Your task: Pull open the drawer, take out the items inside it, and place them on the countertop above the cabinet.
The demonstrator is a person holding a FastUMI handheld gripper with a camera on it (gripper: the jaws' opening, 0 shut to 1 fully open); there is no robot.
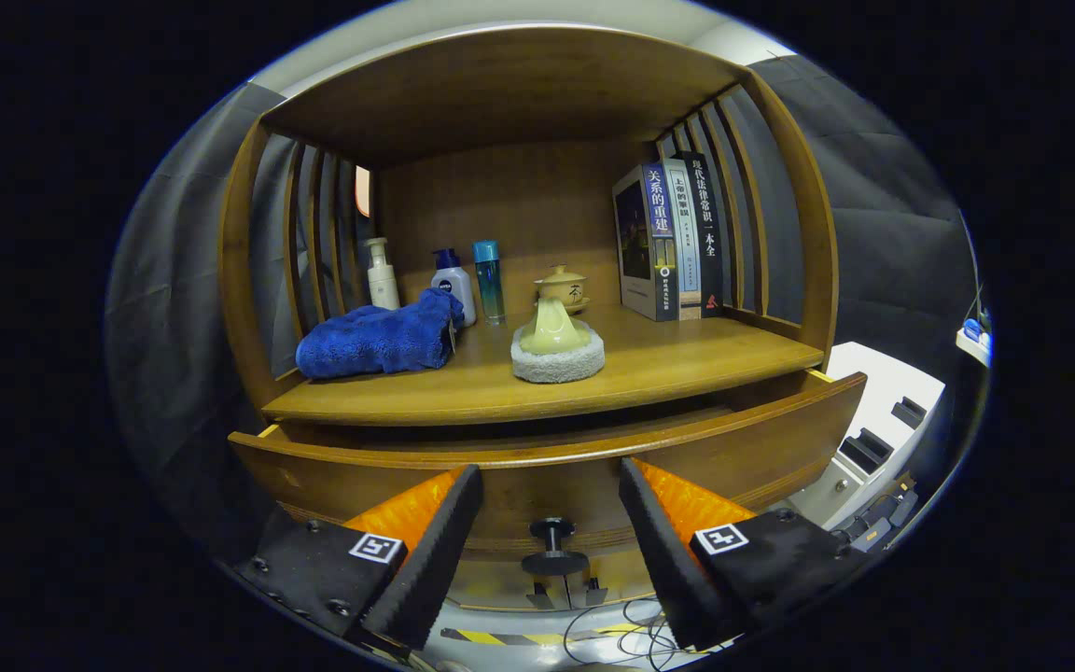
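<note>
**Drawer part-way out, knob between my open fingers**

Drawer (556,467) sits just under the shelf board (547,378), pulled out a little so a dark gap shows between its front and the board. I cannot see into it from here, so what it holds is hidden from me. Its small round knob (553,546) juts from the middle of the drawer front, and my tongs (551,537) are spread wide, one finger to each side of that knob, neither one touching it. I hold them that way, I judge, because the knob is the only grip the front offers, and straddling it lets me close on it squarely.

On the board above the drawer, a blue towel (379,341) lies to the left, and a pale cup on a grey pad (557,350) stands near the middle. Behind those, against the back panel, are three bottles (449,280) and a lidded tea bowl (563,285). Books (673,238) lean upright to the right. The towel and the cup look like things lifted out onto the countertop, though I cannot be sure of that.
</note>
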